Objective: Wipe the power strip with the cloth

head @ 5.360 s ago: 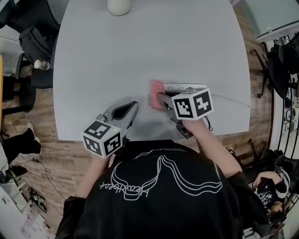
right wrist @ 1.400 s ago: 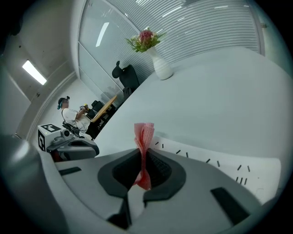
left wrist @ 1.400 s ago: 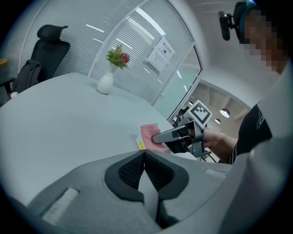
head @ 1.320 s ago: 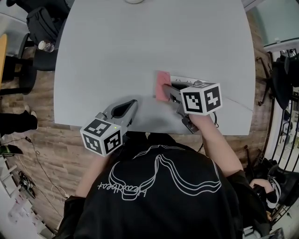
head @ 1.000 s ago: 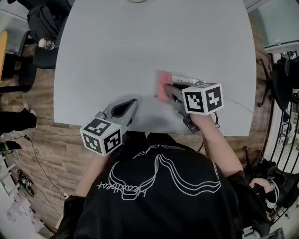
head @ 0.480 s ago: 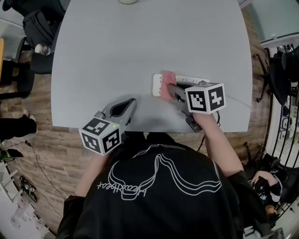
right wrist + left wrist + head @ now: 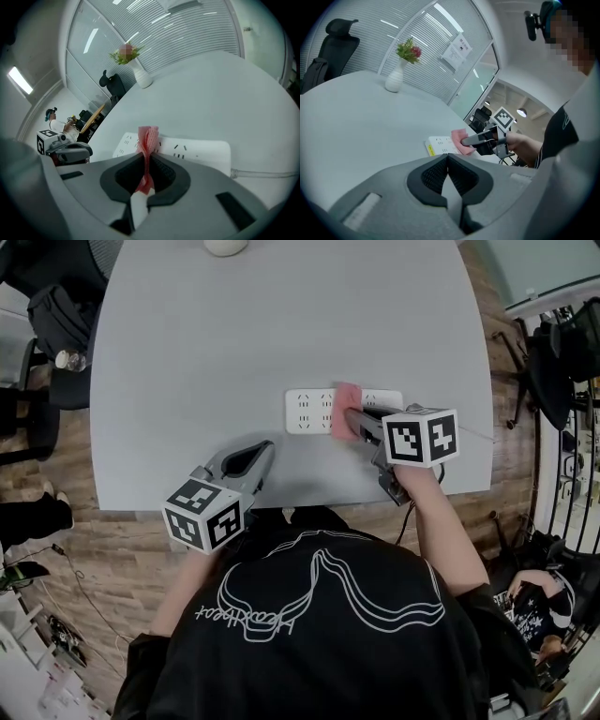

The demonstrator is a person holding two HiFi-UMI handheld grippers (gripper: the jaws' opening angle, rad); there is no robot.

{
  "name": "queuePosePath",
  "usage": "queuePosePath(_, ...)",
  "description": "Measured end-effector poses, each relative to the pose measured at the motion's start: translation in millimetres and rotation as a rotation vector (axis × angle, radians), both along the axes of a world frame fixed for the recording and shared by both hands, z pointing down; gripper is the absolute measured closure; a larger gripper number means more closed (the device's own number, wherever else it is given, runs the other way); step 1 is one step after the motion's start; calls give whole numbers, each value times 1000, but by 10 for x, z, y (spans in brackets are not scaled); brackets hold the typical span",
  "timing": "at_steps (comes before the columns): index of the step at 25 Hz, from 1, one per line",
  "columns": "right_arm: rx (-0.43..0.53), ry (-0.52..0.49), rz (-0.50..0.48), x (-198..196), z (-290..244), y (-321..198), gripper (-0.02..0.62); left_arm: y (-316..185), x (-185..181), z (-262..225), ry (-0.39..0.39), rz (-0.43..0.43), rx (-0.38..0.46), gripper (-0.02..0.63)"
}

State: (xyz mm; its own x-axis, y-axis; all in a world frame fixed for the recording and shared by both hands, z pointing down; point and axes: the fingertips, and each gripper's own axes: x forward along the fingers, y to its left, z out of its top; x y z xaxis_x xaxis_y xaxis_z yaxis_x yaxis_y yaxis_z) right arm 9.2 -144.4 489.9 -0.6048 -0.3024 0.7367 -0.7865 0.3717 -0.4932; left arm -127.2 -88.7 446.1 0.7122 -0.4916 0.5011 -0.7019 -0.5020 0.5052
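The wipe looks to be under way rather than finished. The right gripper point(image 7: 354, 418) is clamped tight on the pink cloth point(image 7: 345, 411), which stands pinched upright between its jaws in the right gripper view, its free end resting on the white strip point(image 7: 309, 412). The strip lies flat on the table point(image 7: 281, 324), at about 4 o'clock from the table's middle, its length running 9 to 3. The cloth sits near mid-length: bare sockets show toward 9 o'clock, while the 3 o'clock part is partly under the gripper. No view shows which stretch is already clean, so I judge that both ends may yet need a pass. The left gripper point(image 7: 262, 448) has its jaws closed together on nothing. It rests at 7 o'clock from the strip by the near edge and does not steady the strip. Toward 9 and 12 o'clock the table is bare, and the vase point(image 7: 225, 245) is well apart at the far edge. The near edge runs close at 6 o'clock. At 3 o'clock the cable point(image 7: 473, 434) leads off toward the right edge, so strokes that way have less room.
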Motion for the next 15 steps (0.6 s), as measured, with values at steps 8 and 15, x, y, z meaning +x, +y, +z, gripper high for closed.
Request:
queuePosePath(8,6,5,80,306,-17,-12,561,-85,126,-3,7,42,0,594)
queuePosePath(15,8,-8,161,818,2,5,561,-59,451,10,1,78,-3,594)
